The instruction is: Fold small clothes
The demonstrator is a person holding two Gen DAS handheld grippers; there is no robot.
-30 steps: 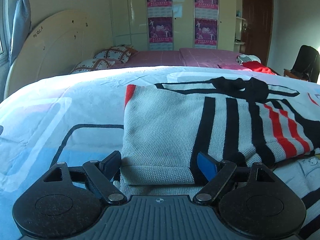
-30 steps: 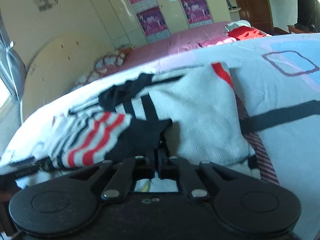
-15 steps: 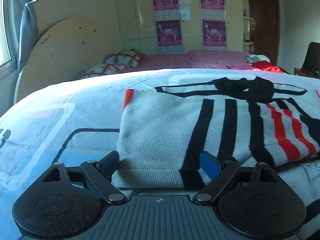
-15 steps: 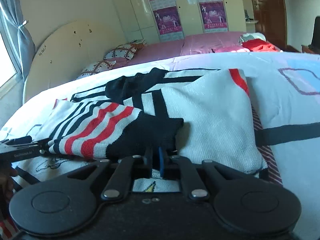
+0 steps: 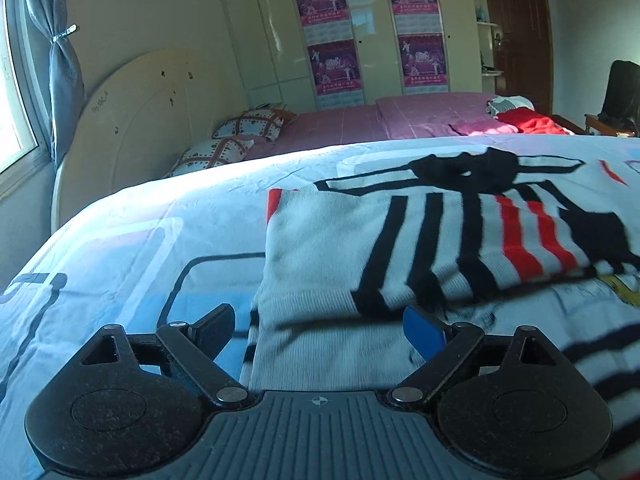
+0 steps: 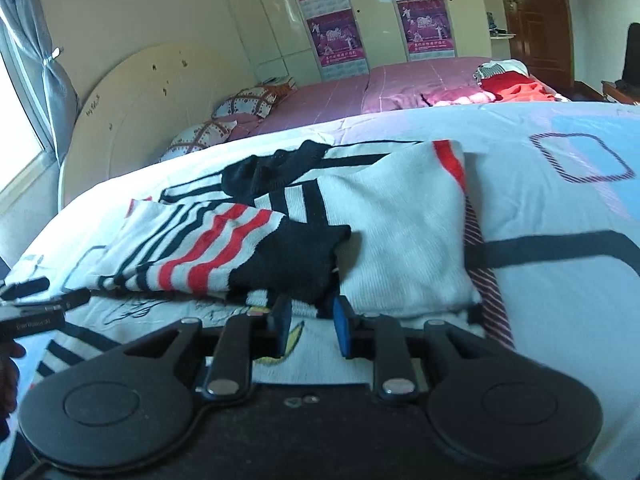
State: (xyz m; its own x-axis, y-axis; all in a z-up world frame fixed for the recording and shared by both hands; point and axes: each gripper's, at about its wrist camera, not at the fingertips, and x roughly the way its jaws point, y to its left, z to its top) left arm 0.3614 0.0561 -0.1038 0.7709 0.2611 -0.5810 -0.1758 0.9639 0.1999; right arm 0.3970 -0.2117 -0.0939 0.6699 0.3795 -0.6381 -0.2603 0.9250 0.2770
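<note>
Spread across both views: a quilt [image 5: 132, 240] in pale blue and white with dark outlined rectangles, covering the near bed. Beyond it, a second bed with a pink sheet [image 5: 360, 124], two patterned pillows [image 5: 248, 126] at its head and a small heap of red and white clothes [image 6: 508, 80] at its far end. Behind that, a cream rounded headboard [image 5: 132, 120], tall glossy wardrobe doors carrying purple posters [image 5: 334, 64], a grey tied curtain [image 5: 64, 80] at the left window, a brown door [image 6: 532, 20] at the right. Lying on the quilt, the knitted sweater [image 5: 340, 248]: white with black and red stripes, black collar at the far side, both sides folded in toward the middle. Atop it, a striped sleeve with a black cuff [image 6: 296, 260], laid across the body, cuff end close to the right gripper [image 6: 309, 322]. Right gripper's jaws just parted to a narrow gap, blue pads bare, cuff released and resting just ahead of them. Left gripper [image 5: 320, 326] spread wide, hovering at the sweater's near ribbed hem, nothing pinched, fabric visible between the fingers but untouched by either pad. At the left edge of the right wrist view, the left gripper's dark finger tips visible beside the sweater.
</note>
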